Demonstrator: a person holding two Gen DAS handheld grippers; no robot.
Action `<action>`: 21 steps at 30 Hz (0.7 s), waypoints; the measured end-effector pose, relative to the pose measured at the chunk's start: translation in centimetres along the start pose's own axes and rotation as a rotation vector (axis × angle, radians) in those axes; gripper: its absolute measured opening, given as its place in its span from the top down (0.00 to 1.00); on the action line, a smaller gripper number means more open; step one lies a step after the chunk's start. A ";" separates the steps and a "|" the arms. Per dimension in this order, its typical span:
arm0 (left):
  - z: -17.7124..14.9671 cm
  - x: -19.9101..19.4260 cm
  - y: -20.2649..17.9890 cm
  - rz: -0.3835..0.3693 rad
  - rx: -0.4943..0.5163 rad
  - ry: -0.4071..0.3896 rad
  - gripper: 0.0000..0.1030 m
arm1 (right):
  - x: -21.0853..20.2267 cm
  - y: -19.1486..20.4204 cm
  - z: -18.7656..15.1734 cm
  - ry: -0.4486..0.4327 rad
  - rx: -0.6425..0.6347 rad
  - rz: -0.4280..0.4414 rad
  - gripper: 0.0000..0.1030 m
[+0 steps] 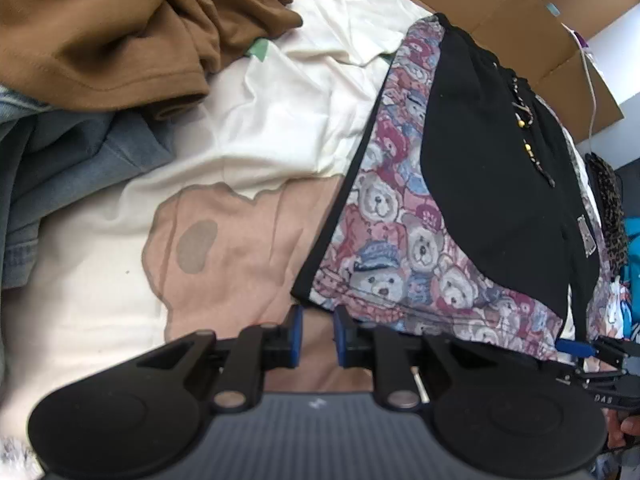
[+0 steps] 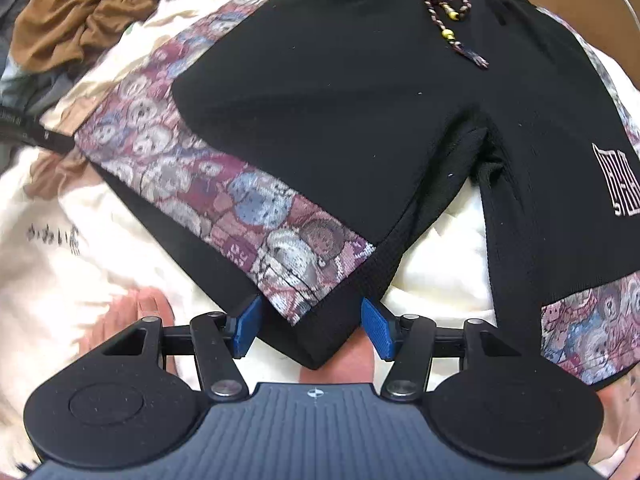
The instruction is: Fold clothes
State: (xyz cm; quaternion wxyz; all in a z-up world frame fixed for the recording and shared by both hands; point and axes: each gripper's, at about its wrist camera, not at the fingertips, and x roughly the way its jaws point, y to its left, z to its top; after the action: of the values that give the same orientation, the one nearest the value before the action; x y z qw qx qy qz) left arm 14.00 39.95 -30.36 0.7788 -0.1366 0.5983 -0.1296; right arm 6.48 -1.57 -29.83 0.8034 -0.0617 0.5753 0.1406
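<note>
black shorts [image 2: 340, 92] with teddy-bear print panels, cream sheet [image 1: 280, 120], brown top [image 1: 100, 40], possibly denim blue garment [image 1: 72, 152]

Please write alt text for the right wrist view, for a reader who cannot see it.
Black shorts with teddy-bear side panels lie flat on a cream sheet. The right gripper is open, one leg's hem corner between its blue pads, not pinched. A brown garment lies crumpled top left.

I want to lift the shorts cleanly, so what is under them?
Under the shorts lies a cream bear-print cloth, showing between the legs and beside them. What lies beneath the shorts' middle is covered.
</note>
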 end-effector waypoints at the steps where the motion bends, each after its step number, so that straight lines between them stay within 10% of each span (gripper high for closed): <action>1: 0.0 0.0 0.0 0.002 -0.002 0.001 0.84 | 0.1 0.0 -0.1 0.003 -0.012 -0.012 0.40; 16: 0.0 0.3 0.3 0.025 -0.025 -0.006 0.81 | -1.3 0.5 0.8 -0.118 -0.039 -0.061 0.44; 21: 0.6 0.6 0.7 0.003 -0.075 -0.023 0.75 | -1.0 1.2 0.8 -0.102 -0.060 -0.016 0.96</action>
State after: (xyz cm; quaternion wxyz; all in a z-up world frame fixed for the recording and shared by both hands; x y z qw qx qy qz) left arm 14.77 40.45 -30.96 0.7802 -0.1662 0.5939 -0.1046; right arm 6.54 -0.35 -28.55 0.8305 -0.0831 0.5288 0.1540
